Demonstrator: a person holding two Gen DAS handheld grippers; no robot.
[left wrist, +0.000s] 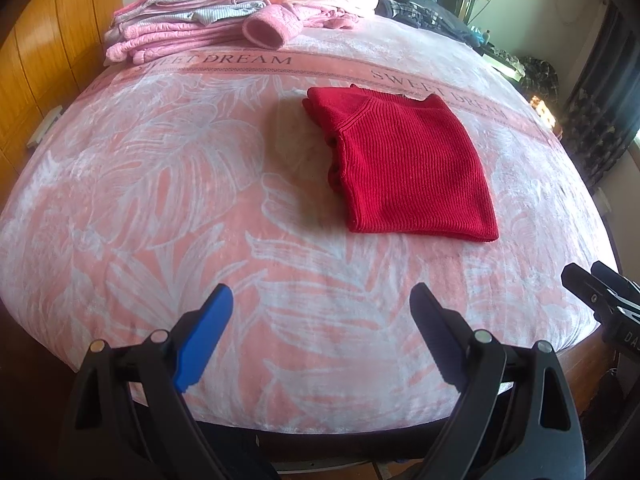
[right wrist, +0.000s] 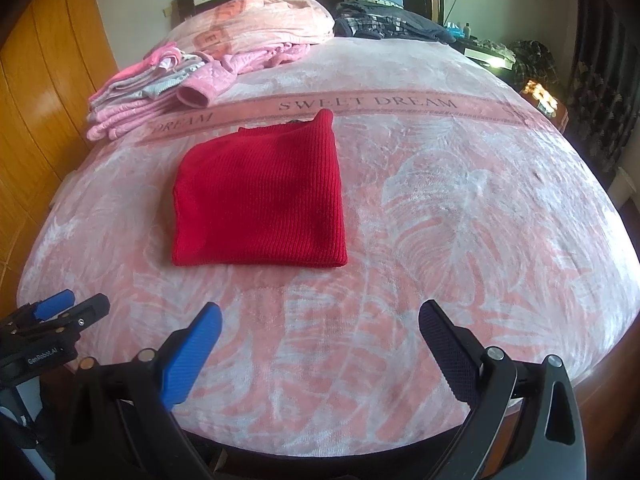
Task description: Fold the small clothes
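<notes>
Folded red sweater (left wrist: 404,168) flat on the blanket (left wrist: 160,200), stacked left edges (left wrist view only), both grippers (left wrist: 322,334) (right wrist: 320,350) spread, empty.

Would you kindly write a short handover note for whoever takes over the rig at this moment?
Left gripper: open, empty, hovering over the bed's near edge.
Right gripper: open, empty, beside it.
Red ribbed knit sweater: lies folded into a neat rectangle mid-bed on the pink leaf-print blanket, untouched by either gripper.
Stack of folded pink and grey clothes: far left corner.
Done: the sweater looks folded.
Left: probably move it onto the stack; I cannot tell whether more clothes remain to be folded.
</notes>
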